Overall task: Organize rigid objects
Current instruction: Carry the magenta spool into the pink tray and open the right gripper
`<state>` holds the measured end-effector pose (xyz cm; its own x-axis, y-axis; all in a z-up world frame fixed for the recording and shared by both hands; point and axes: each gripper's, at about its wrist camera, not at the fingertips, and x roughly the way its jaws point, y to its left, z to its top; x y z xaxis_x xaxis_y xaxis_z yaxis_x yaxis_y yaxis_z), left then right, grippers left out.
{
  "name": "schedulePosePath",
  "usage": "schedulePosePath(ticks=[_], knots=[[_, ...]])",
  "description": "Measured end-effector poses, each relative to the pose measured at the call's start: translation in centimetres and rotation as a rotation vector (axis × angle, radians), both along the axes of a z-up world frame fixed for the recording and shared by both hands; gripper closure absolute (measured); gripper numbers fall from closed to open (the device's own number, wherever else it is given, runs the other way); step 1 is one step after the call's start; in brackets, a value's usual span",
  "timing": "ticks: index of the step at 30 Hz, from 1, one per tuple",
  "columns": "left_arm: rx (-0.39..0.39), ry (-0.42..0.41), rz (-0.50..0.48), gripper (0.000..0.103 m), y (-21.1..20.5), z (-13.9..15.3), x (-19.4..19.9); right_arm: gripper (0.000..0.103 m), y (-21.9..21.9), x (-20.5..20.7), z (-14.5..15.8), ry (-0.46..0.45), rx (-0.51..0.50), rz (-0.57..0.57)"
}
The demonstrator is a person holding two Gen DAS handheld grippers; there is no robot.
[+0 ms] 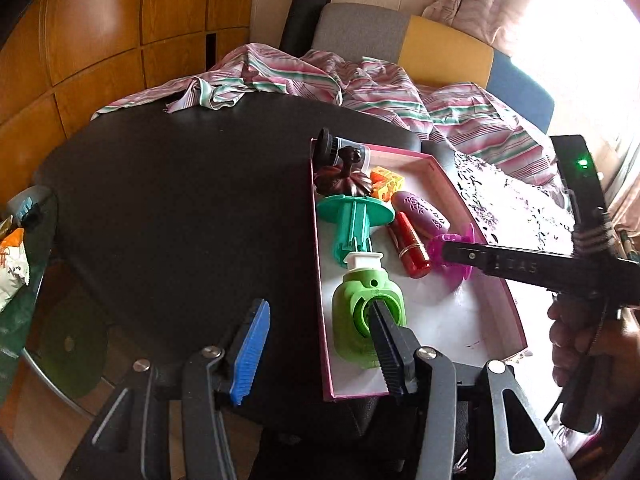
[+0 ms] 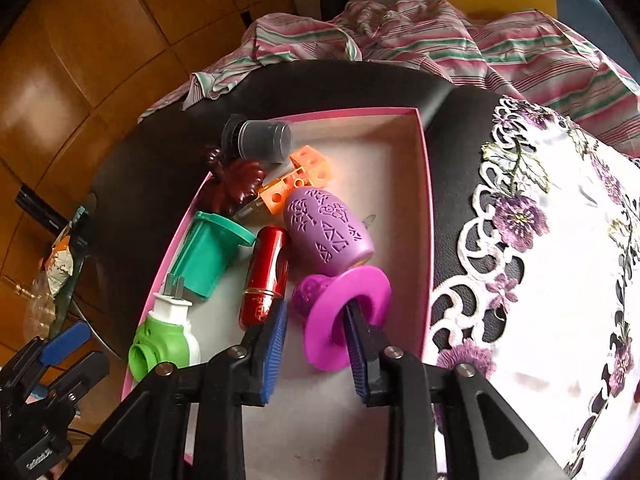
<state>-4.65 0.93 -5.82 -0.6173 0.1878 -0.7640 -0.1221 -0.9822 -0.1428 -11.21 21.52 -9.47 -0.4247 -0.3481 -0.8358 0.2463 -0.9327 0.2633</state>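
Right gripper [image 2: 316, 344] was spread wide inside a shallow pink box [image 2: 425, 184], its right finger poked through the central hole of a magenta flanged spool [image 2: 320, 316] and its left finger outside the flange, so nothing was clamped. Left gripper [image 1: 320, 340] was also wide open, its right finger tip resting in the round opening of a green and white plug-in device [image 1: 360, 304] at the near end of the box, its left finger [image 1: 252, 348] over the black table [image 1: 180, 200] outside the box wall.

Other things lay in the box (all crowded toward its left wall): a teal flanged holder [image 2: 208, 260] beyond the green device, a red cylinder [image 2: 266, 276] beside the spool, a purple embossed egg-shaped piece [image 2: 328, 232] touching the spool's far side, orange holed blocks [image 2: 296, 184], a dark brown carved figure [image 2: 236, 188], and a grey capped cylinder [image 2: 260, 140] at the far corner.

A white cloth with purple embroidered flowers [image 2: 540, 260] lay right of the box, and striped pink fabric [image 1: 360, 88] was heaped beyond it.
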Motion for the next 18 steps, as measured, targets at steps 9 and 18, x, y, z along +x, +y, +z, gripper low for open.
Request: schedulePosePath(ticks=[9,18], knots=[[-0.004,0.01,-0.007,0.051,0.2,0.3,0.3,0.084,0.0,1.3,0.8,0.062,0.077,-0.031],[-0.012,0.03,-0.01,0.051,0.4,1.0,0.6,0.092,-0.8,0.0,0.8,0.081,0.092,-0.042]])
